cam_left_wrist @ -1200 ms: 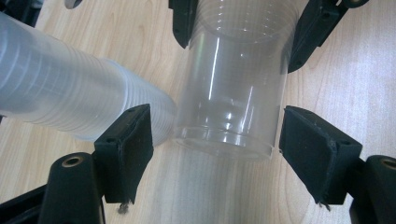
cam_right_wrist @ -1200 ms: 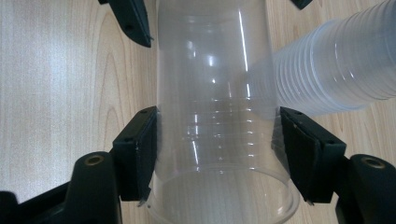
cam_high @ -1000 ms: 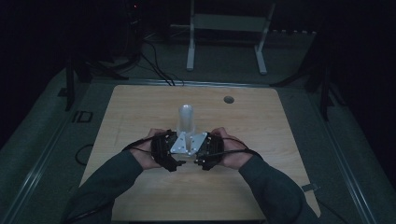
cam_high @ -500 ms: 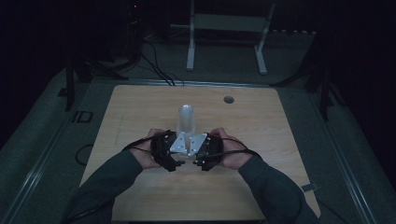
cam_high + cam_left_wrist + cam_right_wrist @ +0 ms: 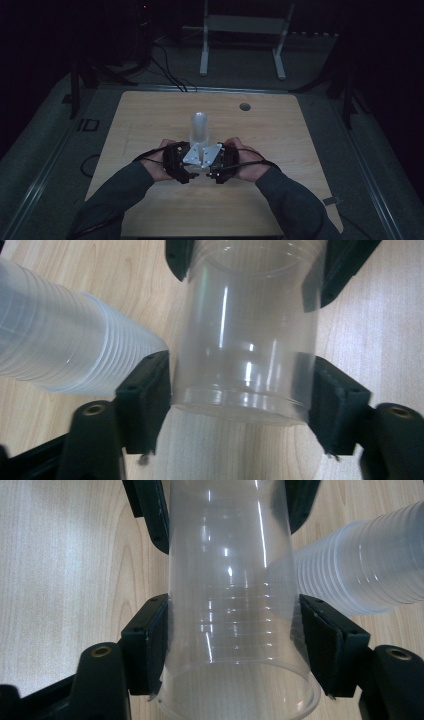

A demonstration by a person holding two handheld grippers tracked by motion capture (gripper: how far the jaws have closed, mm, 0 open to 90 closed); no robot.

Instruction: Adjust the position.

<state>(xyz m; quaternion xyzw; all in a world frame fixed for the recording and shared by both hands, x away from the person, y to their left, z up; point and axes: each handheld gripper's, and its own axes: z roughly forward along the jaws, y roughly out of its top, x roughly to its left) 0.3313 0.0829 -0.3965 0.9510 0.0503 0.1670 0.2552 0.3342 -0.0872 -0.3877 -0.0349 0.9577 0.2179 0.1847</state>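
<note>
Dim surroundings frame a wooden table (image 5: 150, 125); a clear cup (image 5: 245, 340) is pinched between both the left gripper (image 5: 240, 385) and the right gripper (image 5: 235, 635), just beside the cup stack (image 5: 199, 128); separation seems done, placing remains.

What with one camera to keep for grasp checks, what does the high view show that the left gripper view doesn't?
High view: the whole table, its round hole, the left hand and right hand meeting mid-table, the white frame on the floor beyond. Left gripper view: close up, the left gripper with its fingers pressed on both sides of the clear cup, base end nearest the camera, and the right gripper clamping the far end. Both: the stack of cups and the table's wood.
</note>
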